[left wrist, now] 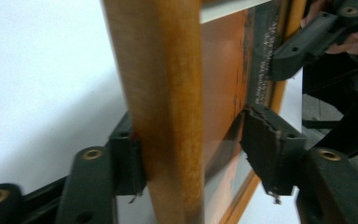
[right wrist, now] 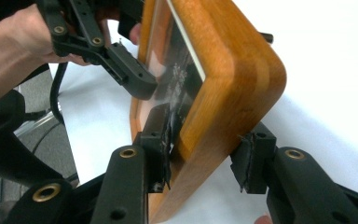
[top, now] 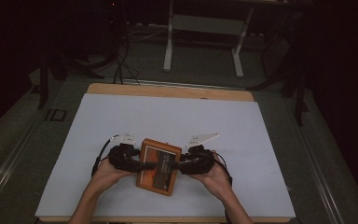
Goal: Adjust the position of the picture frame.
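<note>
Step in hand, by judgement: lifting the wooden frame (top: 158, 166) off the tabletop (top: 168, 116) between two grips.

Lower middle of the high view: frame lying a little askew, long side running up the picture, glazed face up. Left hand-held gripper (top: 142, 164) clenched on the frame's left edge, one pad on the wooden back, the other pad (left wrist: 261, 140) pressed to the glazed face. Right hand-held gripper (top: 175, 167) clenched likewise on the opposite edge near a rounded corner, pads on front and back. Seen from both gripper views: frame tipped up on edge, white tabletop behind it.

To do it well:
- Keep both grips equally firm; a slack side would let the frame pivot and drop.
- Press on the wooden border rather than far in on the glazing, which looks slick and breakable.
- Raise both hands at the same pace, keeping the frame from twisting between them.
- Avoid squeezing the two grippers toward each other; tips already near one another over the face.

Count:
- Wooden frame: one.
- Hand-held grippers: two, each with a pale three-cornered plate.
- Hands: two.
- Tabletop: one, under one white sheet.
- White stand (top: 205, 28) at top of the high view: one.
</note>
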A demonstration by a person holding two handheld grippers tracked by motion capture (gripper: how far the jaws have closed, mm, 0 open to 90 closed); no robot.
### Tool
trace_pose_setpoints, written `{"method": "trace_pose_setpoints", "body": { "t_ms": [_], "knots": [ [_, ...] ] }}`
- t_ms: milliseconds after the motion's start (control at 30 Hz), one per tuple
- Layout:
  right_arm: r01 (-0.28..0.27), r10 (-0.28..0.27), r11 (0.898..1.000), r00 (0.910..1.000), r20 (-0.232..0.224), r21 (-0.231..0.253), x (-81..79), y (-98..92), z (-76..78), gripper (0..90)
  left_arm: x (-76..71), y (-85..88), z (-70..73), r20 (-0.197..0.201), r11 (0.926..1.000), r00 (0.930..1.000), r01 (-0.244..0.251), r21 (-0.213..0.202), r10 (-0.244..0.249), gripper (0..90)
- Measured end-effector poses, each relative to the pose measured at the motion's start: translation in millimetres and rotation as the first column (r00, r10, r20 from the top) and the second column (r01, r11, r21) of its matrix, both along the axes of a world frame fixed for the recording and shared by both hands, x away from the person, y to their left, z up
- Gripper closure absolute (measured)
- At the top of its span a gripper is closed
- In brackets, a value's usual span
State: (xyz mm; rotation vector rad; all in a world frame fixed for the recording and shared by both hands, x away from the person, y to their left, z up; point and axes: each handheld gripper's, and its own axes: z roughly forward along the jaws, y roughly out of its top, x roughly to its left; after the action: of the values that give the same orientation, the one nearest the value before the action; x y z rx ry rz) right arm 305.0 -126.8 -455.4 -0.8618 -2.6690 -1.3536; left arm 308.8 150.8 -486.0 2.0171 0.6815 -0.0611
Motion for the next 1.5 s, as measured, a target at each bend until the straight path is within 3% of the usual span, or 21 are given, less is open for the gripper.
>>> {"method": "trace_pose_setpoints", "body": {
  "t_ms": [133,333,400,467,600,800,1167,1367,1500],
  "knots": [
    [0.017,-0.016,0.999,0.9998,-0.011,0.042,-0.9,-4.1,-2.7,61.4,-6.6,4.8,1.5,0.014,0.9999,0.9999,-0.004,-0.011,0.004,50.1],
    [0.025,-0.021,0.995,0.9986,-0.049,0.094,-1.3,-7.3,-2.9,61.9,-15.1,12.7,2.3,-0.004,0.9973,0.9999,-0.01,-0.073,0.01,58.0],
    [0.027,-0.02,0.992,0.9982,-0.057,0.121,-0.2,-9.5,-0.6,61.9,-16.5,11.5,4.3,0.011,0.9969,0.9999,-0.011,-0.077,0.011,59.9],
    [0.03,-0.026,0.992,0.9988,-0.041,0.122,1.7,-11.8,3.0,60.8,-15.7,7.2,6.1,0.012,0.9972,0.9997,-0.021,-0.072,0.022,60.5],
    [0.048,-0.046,0.991,0.9988,-0.017,0.127,7.4,-19.5,9.7,59.6,-9.9,-1.6,7.0,0.014,0.9929,0.9993,-0.032,-0.115,0.034,61.8],
    [0.082,-0.083,0.988,0.9965,0.007,0.129,20.1,-33.6,16.2,57.4,0.7,-19.0,7.7,0.004,0.9873,0.9971,-0.075,-0.14,0.076,61.8],
    [0.17,-0.17,0.976,0.9853,-0.012,0.139,42.8,-57.0,10.6,55.8,27.0,-47.8,3.0,-0.027,0.9812,0.9907,-0.136,-0.137,0.134,58.2],
    [0.207,-0.203,0.97,0.9781,-0.046,0.126,49.8,-58.2,2.9,55.7,35.3,-52.8,-4.1,-0.059,0.9787,0.9845,-0.171,-0.113,0.165,55.2],
    [0.234,-0.232,0.967,0.9723,-0.028,0.097,53.0,-53.9,-0.5,54.8,38.8,-57.6,-5.6,-0.056,0.9735,0.9771,-0.21,-0.091,0.205,51.2]
  ]
}}
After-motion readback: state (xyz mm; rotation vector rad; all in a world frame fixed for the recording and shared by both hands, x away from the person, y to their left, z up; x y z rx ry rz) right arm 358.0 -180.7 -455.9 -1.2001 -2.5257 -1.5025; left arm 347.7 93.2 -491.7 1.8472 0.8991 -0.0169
